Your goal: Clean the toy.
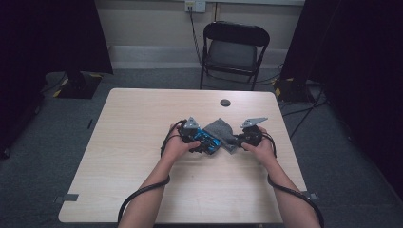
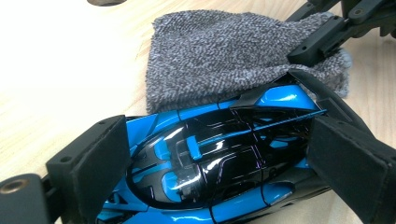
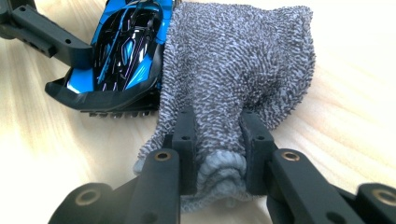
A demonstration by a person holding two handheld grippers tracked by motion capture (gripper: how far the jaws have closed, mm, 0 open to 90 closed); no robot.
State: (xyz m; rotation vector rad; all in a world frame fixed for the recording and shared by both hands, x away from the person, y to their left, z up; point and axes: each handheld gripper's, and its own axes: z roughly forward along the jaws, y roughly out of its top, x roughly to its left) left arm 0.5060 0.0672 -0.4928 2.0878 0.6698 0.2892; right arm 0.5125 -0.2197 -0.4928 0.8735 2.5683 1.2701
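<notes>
Dragging the grey cloth (image 3: 243, 60), bunched in the clenched right gripper (image 3: 217, 149), could twist the toy car (image 2: 210, 158) (gripped by left gripper (image 2: 219, 154)) loose.

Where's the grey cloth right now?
The grey cloth lies mid-table beside the blue toy car's rear, one bunched end pinched in the right gripper.
</notes>
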